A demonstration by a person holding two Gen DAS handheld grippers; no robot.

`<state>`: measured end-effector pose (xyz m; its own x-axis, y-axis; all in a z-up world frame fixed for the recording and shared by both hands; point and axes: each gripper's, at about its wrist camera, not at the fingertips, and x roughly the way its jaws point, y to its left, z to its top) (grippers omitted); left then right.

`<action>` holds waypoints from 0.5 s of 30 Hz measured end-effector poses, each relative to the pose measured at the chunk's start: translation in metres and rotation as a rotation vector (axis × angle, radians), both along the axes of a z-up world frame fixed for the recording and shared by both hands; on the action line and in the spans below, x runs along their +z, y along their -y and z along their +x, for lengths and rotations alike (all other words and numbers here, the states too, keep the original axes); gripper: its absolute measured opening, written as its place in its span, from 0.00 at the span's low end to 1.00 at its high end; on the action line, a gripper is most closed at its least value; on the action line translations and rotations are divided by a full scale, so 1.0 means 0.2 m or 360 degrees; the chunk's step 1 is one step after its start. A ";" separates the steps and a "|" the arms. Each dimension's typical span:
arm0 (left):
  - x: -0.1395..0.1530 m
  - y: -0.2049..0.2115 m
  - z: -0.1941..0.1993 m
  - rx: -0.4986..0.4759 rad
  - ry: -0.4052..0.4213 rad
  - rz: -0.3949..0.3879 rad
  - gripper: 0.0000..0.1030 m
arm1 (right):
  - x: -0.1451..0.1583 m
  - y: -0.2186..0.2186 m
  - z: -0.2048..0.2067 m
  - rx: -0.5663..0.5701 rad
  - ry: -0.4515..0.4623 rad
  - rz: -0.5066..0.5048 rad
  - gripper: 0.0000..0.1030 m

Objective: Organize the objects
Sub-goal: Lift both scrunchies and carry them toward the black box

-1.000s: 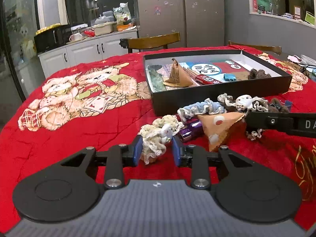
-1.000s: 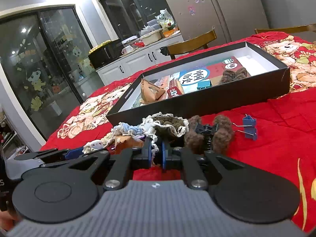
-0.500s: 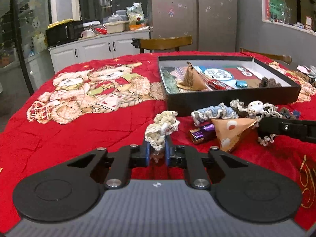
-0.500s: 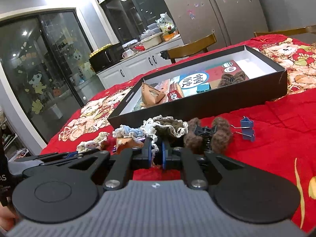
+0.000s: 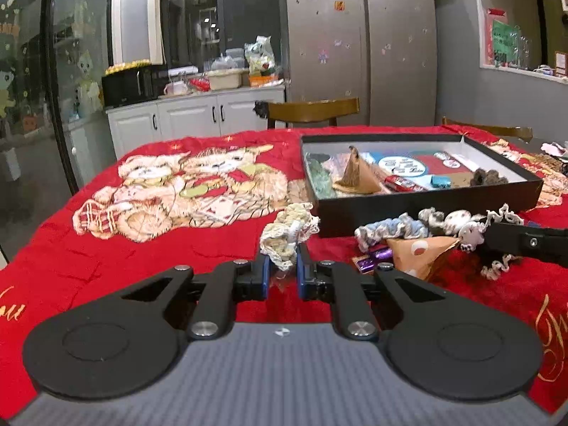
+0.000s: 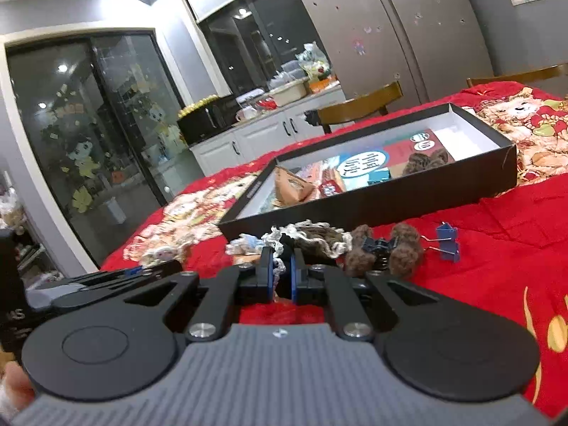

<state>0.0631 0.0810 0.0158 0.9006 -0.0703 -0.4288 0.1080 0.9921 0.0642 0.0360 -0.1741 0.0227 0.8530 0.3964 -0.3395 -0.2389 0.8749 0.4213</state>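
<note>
**Both grippers clamped on lacy scrunchies before the black box**

The left gripper (image 5: pixel 282 269) pinches a cream crocheted scrunchie (image 5: pixel 288 231), frilled and lumpy, lifted clear of the red quilted cloth (image 5: pixel 149 248). The right gripper (image 6: pixel 282 269) is closed on the white lace edge of a dark scrunchie (image 6: pixel 312 236) lying on the cloth. The left view alone shows a tan cone-shaped pouch (image 5: pixel 415 248) and a shiny purple wrapper (image 5: pixel 372 257), partly hidden. Only the right view shows two fuzzy brown pom-poms (image 6: pixel 404 248) and a blue binder clip (image 6: pixel 448 241). Further off, the shallow black cardboard box (image 5: pixel 426 202) holds a printed booklet and small items, hard to identify.
</note>
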 end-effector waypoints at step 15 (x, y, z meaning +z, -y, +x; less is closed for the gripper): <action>0.01 -0.02 -0.02 0.0041 0.0019 0.0008 0.17 | 0.10 0.01 0.02 0.0061 -0.0090 0.0072 0.10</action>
